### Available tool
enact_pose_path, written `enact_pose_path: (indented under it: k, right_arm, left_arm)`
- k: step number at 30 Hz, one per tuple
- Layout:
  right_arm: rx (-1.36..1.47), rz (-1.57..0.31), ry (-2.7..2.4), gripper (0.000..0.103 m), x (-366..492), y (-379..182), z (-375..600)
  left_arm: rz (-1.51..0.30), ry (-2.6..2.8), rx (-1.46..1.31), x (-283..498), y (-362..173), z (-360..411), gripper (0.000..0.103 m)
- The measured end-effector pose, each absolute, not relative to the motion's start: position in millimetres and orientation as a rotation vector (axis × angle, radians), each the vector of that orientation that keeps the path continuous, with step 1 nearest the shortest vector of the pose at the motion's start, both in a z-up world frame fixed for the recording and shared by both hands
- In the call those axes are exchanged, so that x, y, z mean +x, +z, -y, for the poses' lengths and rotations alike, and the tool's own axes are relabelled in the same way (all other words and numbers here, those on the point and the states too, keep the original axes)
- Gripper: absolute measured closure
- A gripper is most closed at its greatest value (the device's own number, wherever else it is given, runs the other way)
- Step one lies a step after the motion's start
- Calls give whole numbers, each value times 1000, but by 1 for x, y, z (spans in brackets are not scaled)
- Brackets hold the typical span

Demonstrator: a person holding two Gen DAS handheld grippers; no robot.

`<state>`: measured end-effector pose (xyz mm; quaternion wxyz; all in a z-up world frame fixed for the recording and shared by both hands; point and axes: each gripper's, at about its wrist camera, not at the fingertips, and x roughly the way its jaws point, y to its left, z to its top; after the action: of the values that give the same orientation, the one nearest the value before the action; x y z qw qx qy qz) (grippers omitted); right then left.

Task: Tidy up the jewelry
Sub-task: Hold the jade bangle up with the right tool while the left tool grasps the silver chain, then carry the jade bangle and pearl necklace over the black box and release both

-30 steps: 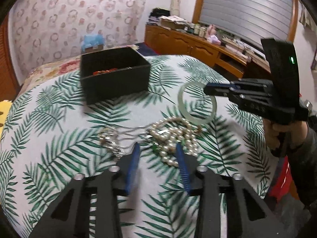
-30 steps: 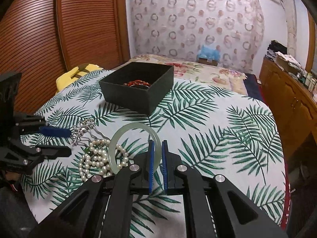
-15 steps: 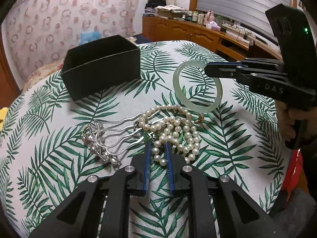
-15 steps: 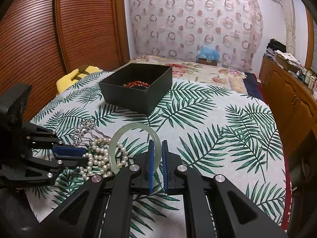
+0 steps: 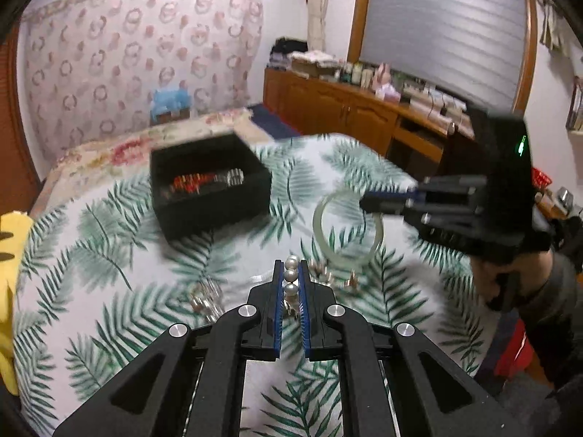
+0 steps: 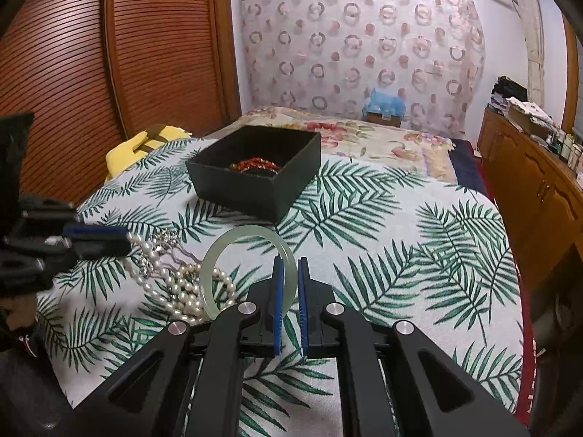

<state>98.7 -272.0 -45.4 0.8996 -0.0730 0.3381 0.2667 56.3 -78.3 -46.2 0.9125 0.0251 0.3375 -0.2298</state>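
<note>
Both grippers loaded, box at upper centre.
Left gripper (image 5: 290,284) pinches pearl strand (image 6: 189,287); right gripper (image 6: 290,284) clamps jade bangle (image 6: 233,251). Risk: trailing pearls snag bangle, judging by overlap.

Black angular grippers, blue ribbed fingers (image 5: 278,306), silver round screws (image 5: 246,310), green indicator light (image 5: 521,144).

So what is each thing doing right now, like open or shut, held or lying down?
left gripper: shut on the pearl necklace.
pearl necklace: one end pinched and lifted, the rest piled on the cloth.
right gripper: shut on the jade bangle.
jade bangle: held up by its rim.
black box: open, red beads inside.
silver hairpin: lying on the cloth beside the pearls.
</note>
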Motion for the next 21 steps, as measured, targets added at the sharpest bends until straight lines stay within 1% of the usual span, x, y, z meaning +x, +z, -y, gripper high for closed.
enact_pose_path:
  k: [9,21]
  right_arm:
    - [-148,-666,566,94,106,-30,264]
    - [-155,-641,573,94,118,-17,255]
  left_arm:
    - [-592,-447,61,66,-3,74,96]
    - [-502,-419,74,79,41,66,96]
